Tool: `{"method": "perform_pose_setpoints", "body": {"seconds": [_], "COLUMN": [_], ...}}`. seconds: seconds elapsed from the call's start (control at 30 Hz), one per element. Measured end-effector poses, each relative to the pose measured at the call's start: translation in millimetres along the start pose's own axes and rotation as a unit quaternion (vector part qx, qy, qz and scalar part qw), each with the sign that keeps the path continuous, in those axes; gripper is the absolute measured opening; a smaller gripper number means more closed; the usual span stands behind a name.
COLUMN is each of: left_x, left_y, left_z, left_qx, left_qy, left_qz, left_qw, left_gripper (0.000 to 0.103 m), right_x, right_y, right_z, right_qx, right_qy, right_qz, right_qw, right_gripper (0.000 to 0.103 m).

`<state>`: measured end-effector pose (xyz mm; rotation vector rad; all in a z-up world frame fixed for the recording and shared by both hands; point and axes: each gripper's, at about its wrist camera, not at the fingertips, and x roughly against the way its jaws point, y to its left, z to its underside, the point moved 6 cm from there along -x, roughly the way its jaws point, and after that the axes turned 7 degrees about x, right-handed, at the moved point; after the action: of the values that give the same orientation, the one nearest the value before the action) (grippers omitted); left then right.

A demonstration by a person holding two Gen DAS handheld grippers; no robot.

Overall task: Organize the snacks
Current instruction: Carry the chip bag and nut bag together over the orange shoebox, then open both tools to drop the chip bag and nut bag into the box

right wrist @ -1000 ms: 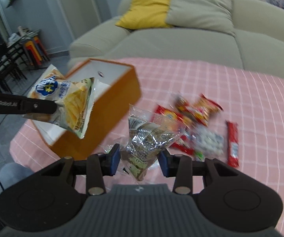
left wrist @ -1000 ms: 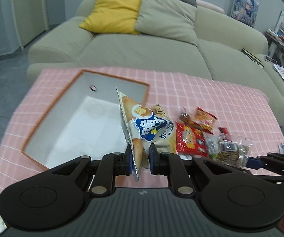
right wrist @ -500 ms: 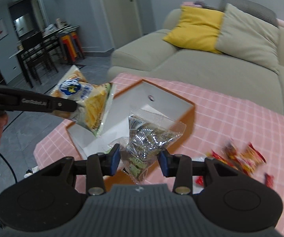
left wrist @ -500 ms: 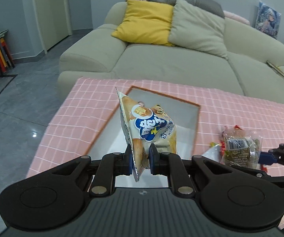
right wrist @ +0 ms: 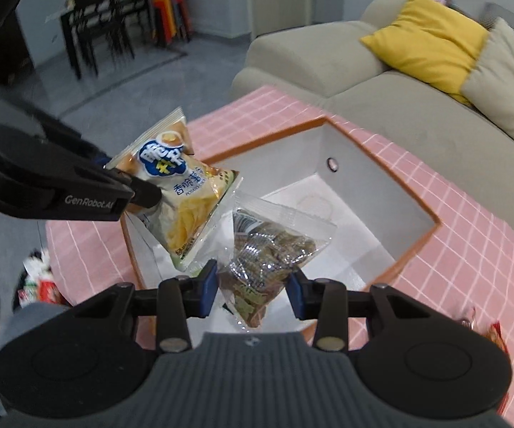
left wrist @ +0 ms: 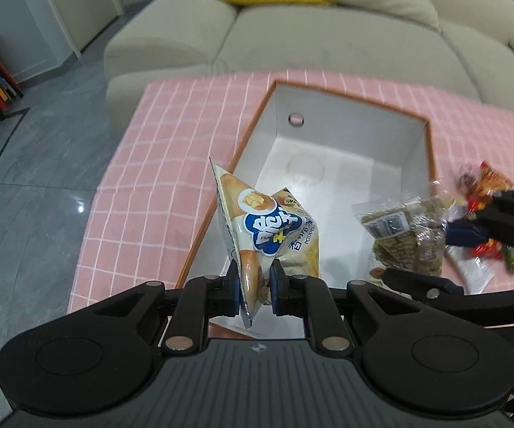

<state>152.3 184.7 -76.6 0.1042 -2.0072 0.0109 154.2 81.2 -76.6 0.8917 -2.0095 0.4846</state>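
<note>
Your left gripper (left wrist: 253,290) jaws pinch the chip bag (left wrist: 271,228); your right gripper (right wrist: 253,290) jaws clamp the clear packet (right wrist: 271,253). Both hang over the box (left wrist: 382,135), apparently untouching, on the counter (left wrist: 157,164).

Box (left wrist: 342,164) on table (left wrist: 157,164), sofa (left wrist: 328,35) behind, loose snacks (left wrist: 485,185) right of box
</note>
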Motion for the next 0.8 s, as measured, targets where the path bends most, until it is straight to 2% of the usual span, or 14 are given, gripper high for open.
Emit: {"method": "perform_pose_setpoints", "body": {"seconds": [0.27, 0.8], "left_x": [-33, -72], "left_y": [2, -1], "left_z": [8, 22], "left_qx": [-0.011, -0.024], "left_qy": [0.057, 0.128], "left_qz": [-0.004, -0.003], "left_qw": [0.9983, 0.9915], "left_gripper": [0.017, 0.018], "right_x": [-49, -105], "right_y": [11, 17], "right_z": [1, 26], "right_qx": [0.056, 0.086], "right_qy": [0.053, 0.149], "right_qz": [-0.027, -0.051], "right_qw": [0.997, 0.984], "right_gripper": [0.038, 0.038]}}
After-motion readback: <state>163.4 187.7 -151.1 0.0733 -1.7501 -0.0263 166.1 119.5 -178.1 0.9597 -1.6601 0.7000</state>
